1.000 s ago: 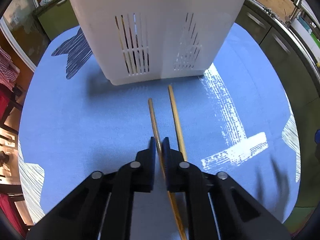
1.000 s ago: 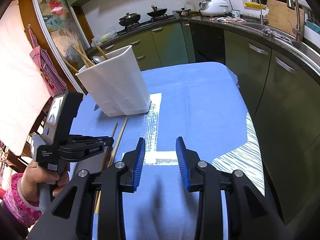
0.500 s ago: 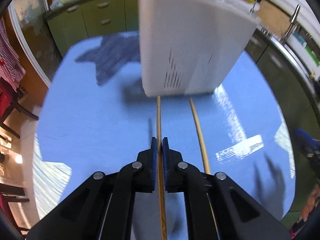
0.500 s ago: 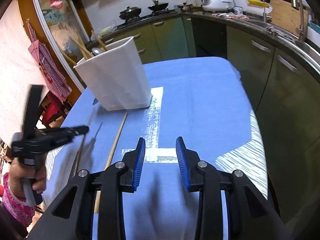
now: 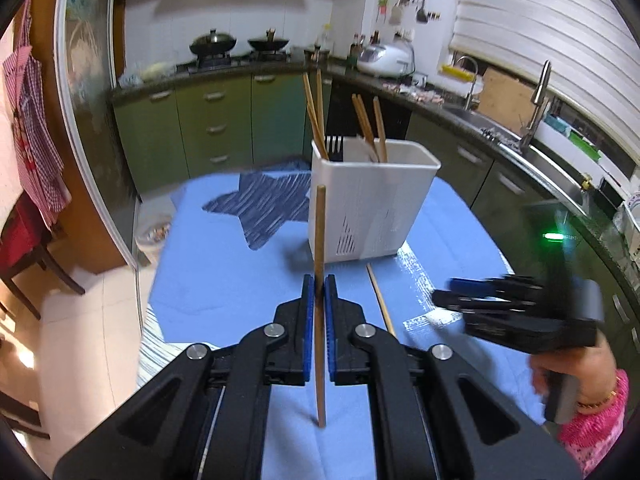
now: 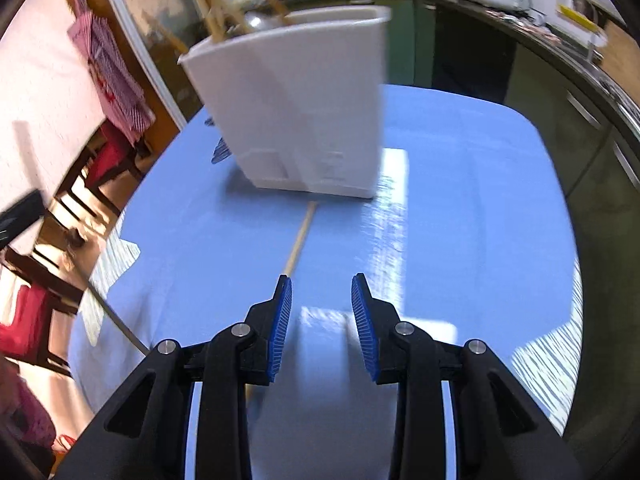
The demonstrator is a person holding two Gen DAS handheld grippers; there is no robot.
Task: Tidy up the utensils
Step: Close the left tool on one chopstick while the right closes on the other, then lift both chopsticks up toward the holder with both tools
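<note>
My left gripper (image 5: 319, 285) is shut on a wooden chopstick (image 5: 319, 240) and holds it upright above the blue tablecloth (image 5: 224, 276), in front of the white utensil holder (image 5: 370, 204). The holder has several chopsticks and a fork standing in it. A second chopstick (image 5: 380, 302) lies flat on the cloth to the right. In the right wrist view my right gripper (image 6: 322, 312) is open and empty, low over the cloth, with that lying chopstick (image 6: 298, 246) just ahead of its left finger and the holder (image 6: 304, 120) behind.
Green kitchen cabinets (image 5: 208, 128), a counter with woks and a sink (image 5: 516, 136) ring the table. A dark star patch (image 5: 264, 204) marks the cloth left of the holder. Chairs with red cushions (image 6: 24, 320) stand beyond the table's left edge.
My left gripper has lifted its chopstick off the cloth and tilted it upright, pulling back from the holder. My right gripper has moved forward and left, towards the chopstick left lying on the cloth.
</note>
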